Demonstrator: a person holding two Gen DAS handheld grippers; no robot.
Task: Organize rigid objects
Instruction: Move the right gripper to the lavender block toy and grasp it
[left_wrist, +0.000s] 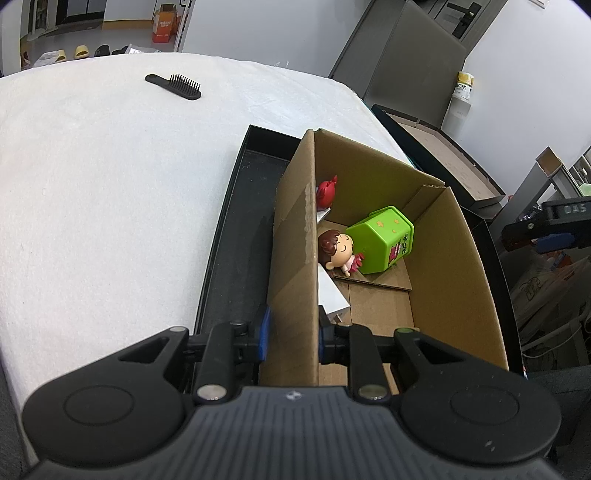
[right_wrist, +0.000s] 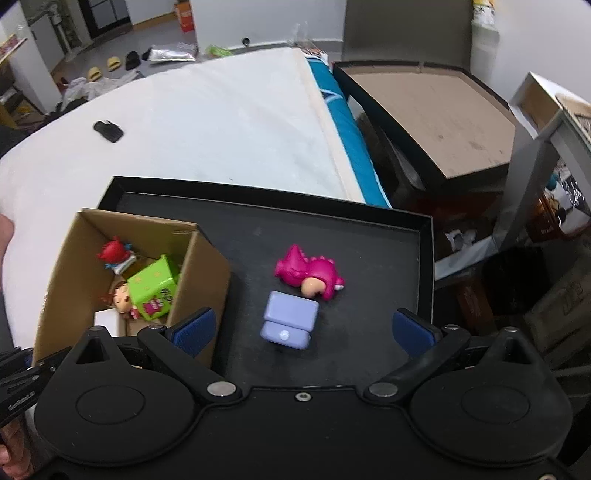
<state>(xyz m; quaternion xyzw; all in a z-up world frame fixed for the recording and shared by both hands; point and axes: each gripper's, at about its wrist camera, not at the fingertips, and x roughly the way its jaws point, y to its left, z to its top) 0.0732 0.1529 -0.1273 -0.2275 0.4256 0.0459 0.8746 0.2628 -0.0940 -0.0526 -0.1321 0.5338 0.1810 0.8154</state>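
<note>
- The left tool (left_wrist: 291, 338) is clamped narrow on the near wall of the open brown cardboard box (left_wrist: 295, 236), steadying it; its blue pads sit on either side of that wall.
- The box stands inside a shallow black tray (right_wrist: 369, 218), at its left end as the right wrist view shows it. The tray rests on a white padded surface (left_wrist: 110, 184).
- Already in the box: a lime-green plastic house-shaped container (left_wrist: 384, 240) lying tilted, a small brown-haired doll figure (left_wrist: 338, 251) touching it, and a red figurine (left_wrist: 327, 190) by the far corner.
- Outside the box, on the tray floor, lie a lilac plastic block-shaped toy (right_wrist: 290, 319) and a magenta dinosaur-suit figurine (right_wrist: 308, 273), just beside each other and possibly touching.
- The right tool (right_wrist: 303, 332) hangs over them with its jaws spread wide and nothing between the pads; the lilac toy lies roughly midway between them, lower down.
- Step in hand, as I judge it: reaching for the next loose toy, most likely the lilac one.
- The next move calls for lowering the right tool so the pads straddle the lilac toy without nudging the magenta figurine, closing, then carrying it over the box wall.
- A black hairbrush (left_wrist: 173, 86) lies well apart on the surface, still to be dealt with.
</note>
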